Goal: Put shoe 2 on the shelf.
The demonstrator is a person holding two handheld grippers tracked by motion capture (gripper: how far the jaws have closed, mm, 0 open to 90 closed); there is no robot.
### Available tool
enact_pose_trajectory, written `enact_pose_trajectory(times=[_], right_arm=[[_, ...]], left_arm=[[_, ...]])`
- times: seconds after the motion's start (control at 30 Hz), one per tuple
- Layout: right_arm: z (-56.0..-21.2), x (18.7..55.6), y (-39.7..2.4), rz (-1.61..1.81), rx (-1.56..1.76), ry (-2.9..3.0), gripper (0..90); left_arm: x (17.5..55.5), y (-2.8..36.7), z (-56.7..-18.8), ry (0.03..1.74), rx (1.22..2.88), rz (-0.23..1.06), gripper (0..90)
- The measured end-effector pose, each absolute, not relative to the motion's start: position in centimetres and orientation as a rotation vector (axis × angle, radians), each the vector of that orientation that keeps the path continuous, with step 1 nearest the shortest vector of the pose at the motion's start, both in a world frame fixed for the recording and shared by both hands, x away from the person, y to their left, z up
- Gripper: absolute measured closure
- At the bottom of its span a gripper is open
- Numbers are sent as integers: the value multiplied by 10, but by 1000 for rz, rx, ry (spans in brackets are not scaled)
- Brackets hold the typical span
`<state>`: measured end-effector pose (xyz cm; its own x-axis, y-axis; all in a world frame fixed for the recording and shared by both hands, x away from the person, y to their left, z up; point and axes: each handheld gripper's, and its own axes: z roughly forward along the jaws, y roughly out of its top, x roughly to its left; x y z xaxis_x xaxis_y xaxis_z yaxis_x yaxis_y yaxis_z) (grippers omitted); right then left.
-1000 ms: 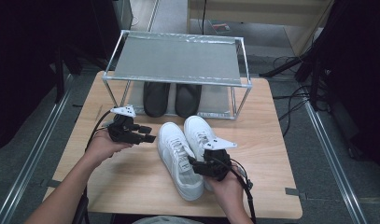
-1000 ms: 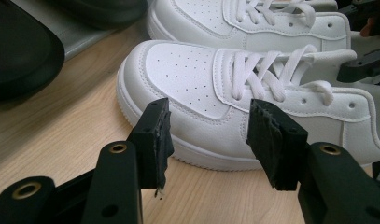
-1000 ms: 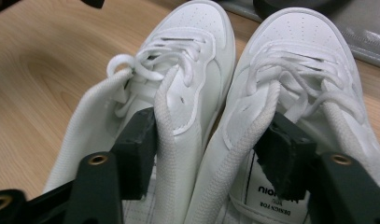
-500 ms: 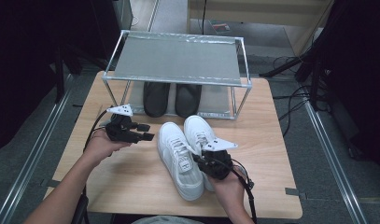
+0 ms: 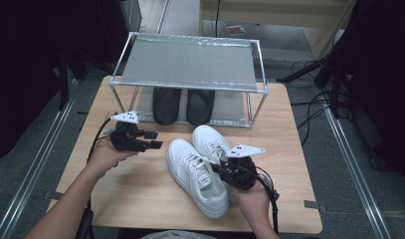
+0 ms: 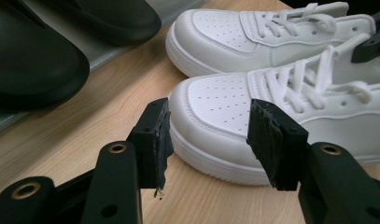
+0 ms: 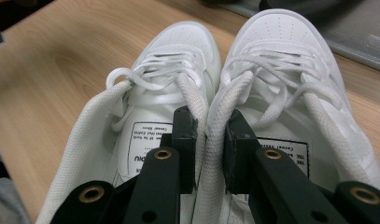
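A: How are the jaws of the right gripper [image 7: 210,149] set?

B: They have just been closing, and they are now clenched on the two inner collars of the white sneakers [image 7: 253,107], which are pinched together between the pads. In the high view the right gripper [image 5: 221,169] is seen over the heel ends of the pair, held in the person's right hand [image 5: 252,199].

A: And the jaws of the left gripper [image 6: 206,140]?

B: They are held apart, released, with nothing grasped. The toe of the nearer sneaker is seen beyond and between them, apart from the pads. In the high view the left gripper [image 5: 152,145] is held just left of the sneakers, above the desk [image 5: 140,194], in the left hand [image 5: 104,155].

A: Where is the pair placed?

B: The white sneakers [image 5: 202,167] are laid side by side near the middle of the desk, soles down, toes pointed toward the metal rack [image 5: 190,62] at the far side. Under the rack's shelf a pair of black shoes [image 5: 184,105] is set, toes toward the person; they are also seen in the left gripper view [image 6: 47,46].
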<state>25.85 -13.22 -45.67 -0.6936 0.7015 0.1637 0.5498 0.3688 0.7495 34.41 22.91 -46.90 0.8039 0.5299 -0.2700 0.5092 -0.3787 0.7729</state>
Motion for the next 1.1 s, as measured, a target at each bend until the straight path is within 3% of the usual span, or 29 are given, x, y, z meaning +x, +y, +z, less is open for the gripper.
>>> enact_pose_trajectory(times=[0.37, 0.63, 1.1], right_arm=[[-440, 266, -151, 1309, 925, 2542, 788], [-438, 279, -148, 1358, 721, 2664, 788], [-413, 332, -134, 1422, 531, 2775, 787]], left_arm=[[335, 243, -468, 807, 2012, 76, 493], [322, 263, -470, 863, 2017, 191, 480], [304, 313, -475, 1010, 1931, 260, 468]])
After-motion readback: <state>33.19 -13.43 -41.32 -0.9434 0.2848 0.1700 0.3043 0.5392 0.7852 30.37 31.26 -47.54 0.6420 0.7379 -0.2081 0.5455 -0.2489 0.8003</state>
